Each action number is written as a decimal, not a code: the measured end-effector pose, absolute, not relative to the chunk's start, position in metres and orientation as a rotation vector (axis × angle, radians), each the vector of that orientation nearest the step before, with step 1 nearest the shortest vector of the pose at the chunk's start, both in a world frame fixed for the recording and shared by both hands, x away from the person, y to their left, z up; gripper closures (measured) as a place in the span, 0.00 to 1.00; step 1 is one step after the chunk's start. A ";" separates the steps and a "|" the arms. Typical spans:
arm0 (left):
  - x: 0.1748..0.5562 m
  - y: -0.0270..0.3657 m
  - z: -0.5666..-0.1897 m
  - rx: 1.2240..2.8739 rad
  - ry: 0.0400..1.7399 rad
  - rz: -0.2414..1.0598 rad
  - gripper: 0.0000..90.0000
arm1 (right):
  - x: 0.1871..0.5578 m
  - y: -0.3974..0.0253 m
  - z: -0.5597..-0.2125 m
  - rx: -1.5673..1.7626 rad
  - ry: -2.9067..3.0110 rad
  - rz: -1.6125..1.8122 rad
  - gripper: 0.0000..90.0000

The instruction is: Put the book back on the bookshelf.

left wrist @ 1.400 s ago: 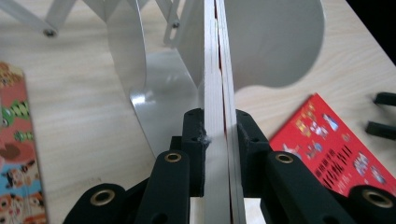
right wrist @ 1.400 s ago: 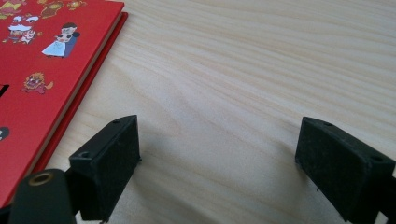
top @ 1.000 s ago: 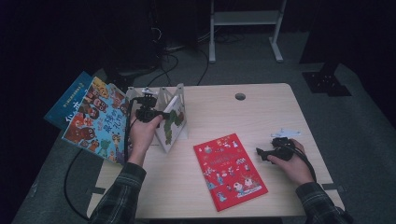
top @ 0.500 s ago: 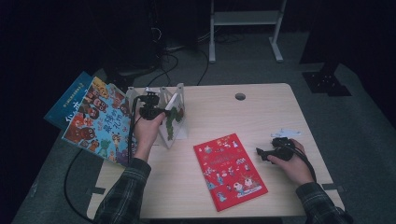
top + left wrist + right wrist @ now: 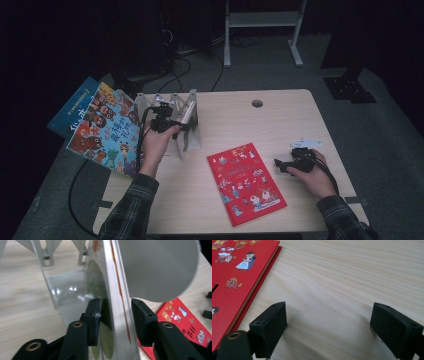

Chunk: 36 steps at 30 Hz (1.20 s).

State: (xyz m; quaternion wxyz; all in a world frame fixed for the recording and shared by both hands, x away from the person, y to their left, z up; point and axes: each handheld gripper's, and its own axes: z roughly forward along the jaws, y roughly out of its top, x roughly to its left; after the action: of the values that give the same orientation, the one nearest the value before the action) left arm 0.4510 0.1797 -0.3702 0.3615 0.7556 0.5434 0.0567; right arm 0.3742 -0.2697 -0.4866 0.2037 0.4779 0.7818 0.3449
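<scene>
The thin book (image 5: pixel 117 290) stands on edge in a slot of the metal rack (image 5: pixel 150 100) near the tabletop's (image 5: pixel 240 120) left edge, towards the far-left corner. It sits between a clear divider and a rounded grey one (image 5: pixel 155 265). Over the last second your left gripper (image 5: pixel 115 315) edges a little closer to the rack. In the left gripper view its jaws bracket the book's lower part: one pad (image 5: pixel 95 315) lies against the green cover, while the other (image 5: pixel 142 317) sits at the spine side, perhaps a sliver off. You cannot tell from these pictures whether the book is truly pinched or just released. With the book this upright, it looks shelved or very nearly so, and letting go and backing out appears to be the step in hand. Your right gripper (image 5: pixel 329 315) is unmoved, lying spread wide on bare wood near the right edge, its jaws pointing at the red book (image 5: pixel 246 182). That book lies flat towards the near edge, probably next for the rack. Two colourful picture books (image 5: pixel 107 132) overhang the left edge beside the rack. The tabletop is pale wood with a cable hole (image 5: pixel 257 103) near the far edge. Beyond it lie grey carpet, trailing cables and a white stand (image 5: pixel 260 20) in a dark room.
</scene>
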 end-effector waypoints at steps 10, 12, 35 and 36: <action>0.447 0.182 -0.373 1.890 1.421 -0.004 0.60 | 0.374 -0.270 -0.487 1.333 2.181 0.962 0.14; 0.447 0.179 -0.374 1.892 1.416 -0.010 0.60 | 0.374 -0.269 -0.487 1.332 2.181 0.962 0.14; 0.451 0.160 -0.369 1.827 1.319 -0.147 0.56 | 0.374 -0.269 -0.487 1.329 2.182 0.964 0.14; 0.450 0.161 -0.369 1.827 1.320 -0.142 0.56 | 0.374 -0.269 -0.487 1.328 2.183 0.963 0.14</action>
State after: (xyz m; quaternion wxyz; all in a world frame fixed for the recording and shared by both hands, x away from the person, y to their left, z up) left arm 0.4503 0.1607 -0.3695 0.4275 0.7313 0.5283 -0.0569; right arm 0.3744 -0.2690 -0.4866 0.2040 0.4762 0.7825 0.3453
